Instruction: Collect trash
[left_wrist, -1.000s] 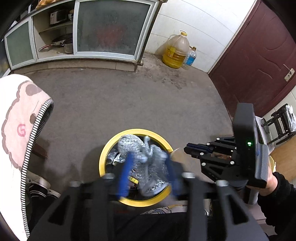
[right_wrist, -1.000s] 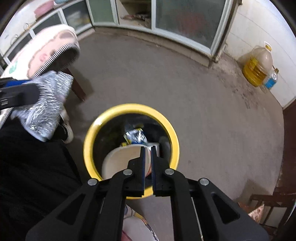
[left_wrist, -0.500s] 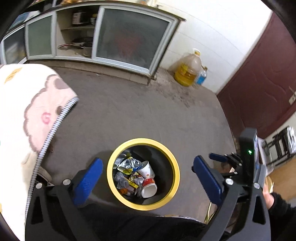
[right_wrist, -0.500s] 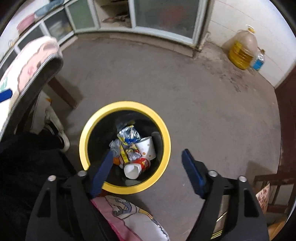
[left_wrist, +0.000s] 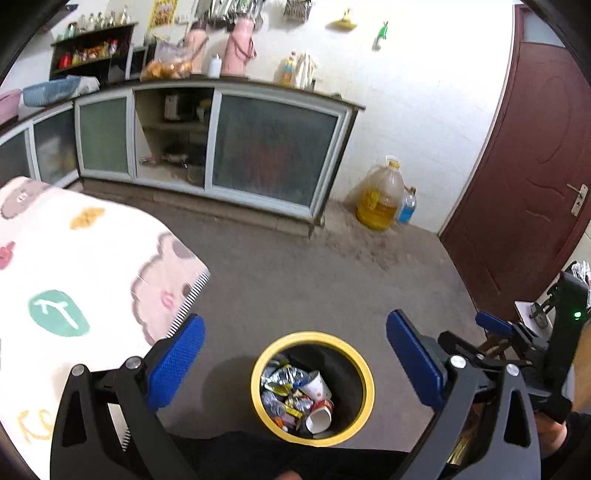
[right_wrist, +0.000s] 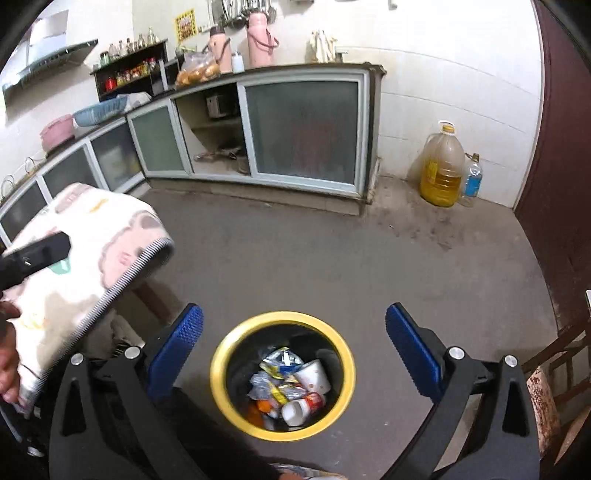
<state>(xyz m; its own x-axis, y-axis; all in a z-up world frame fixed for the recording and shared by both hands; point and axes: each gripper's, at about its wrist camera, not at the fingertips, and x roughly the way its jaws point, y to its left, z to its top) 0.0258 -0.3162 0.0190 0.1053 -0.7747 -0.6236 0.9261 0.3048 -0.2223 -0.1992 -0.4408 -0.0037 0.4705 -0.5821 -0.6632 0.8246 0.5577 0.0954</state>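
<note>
Left hand-held gripper (left_wrist: 293, 354) spread wide, nothing between the blue pads. Right hand-held gripper (right_wrist: 293, 349) opening, jaws likewise empty. Both above a yellow-rimmed bin (right_wrist: 221, 391) on the grey floor (right_wrist: 332, 258), trash (right_wrist: 288, 387) lying inside: crumpled foil wrappers, paper cups. Patterned cloth (left_wrist: 74, 266) off to the left, oil jug (right_wrist: 442, 166) by the far wall.

Trash bin (left_wrist: 364, 384) near rim cut behind dark clothing; the wrappers (right_wrist: 275, 380) inside — labels too small to read.
</note>
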